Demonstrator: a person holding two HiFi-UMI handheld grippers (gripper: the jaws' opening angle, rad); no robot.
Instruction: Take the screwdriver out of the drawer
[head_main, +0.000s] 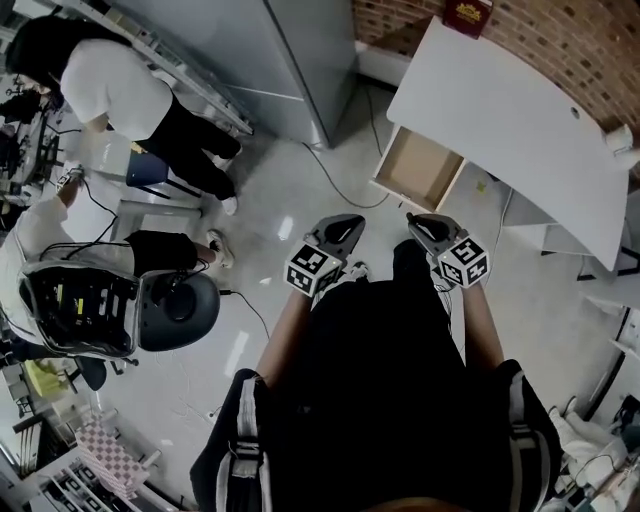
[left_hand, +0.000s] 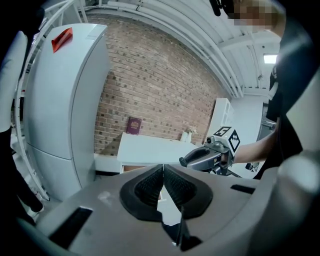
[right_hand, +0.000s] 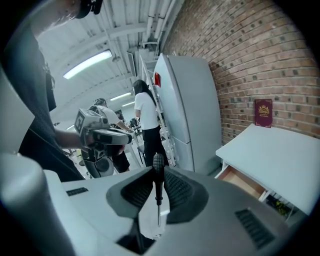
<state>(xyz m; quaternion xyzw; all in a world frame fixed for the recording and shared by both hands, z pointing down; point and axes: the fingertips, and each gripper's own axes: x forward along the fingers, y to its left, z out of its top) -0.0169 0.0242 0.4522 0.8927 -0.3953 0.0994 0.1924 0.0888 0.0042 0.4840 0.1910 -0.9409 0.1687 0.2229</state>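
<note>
Against the brick wall (head_main: 560, 40) stands the white desk (head_main: 500, 110), with its wooden drawer (head_main: 420, 168) pulled open from under the desk's near edge. Well clear of the drawer, the right gripper (right_hand: 158, 189) is clamped on the black handle of the screwdriver (right_hand: 158, 170), whose shaft runs back toward the gripper's body. The left gripper (left_hand: 163, 186) has its jaws pressed together, with nothing between them.

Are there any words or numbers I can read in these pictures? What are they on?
No text reads clearly.
Maroon book on the desk: gold print, too blurred.
Red label on the fridge: too small.
Marker cubes: patterns only, no letters.
</note>
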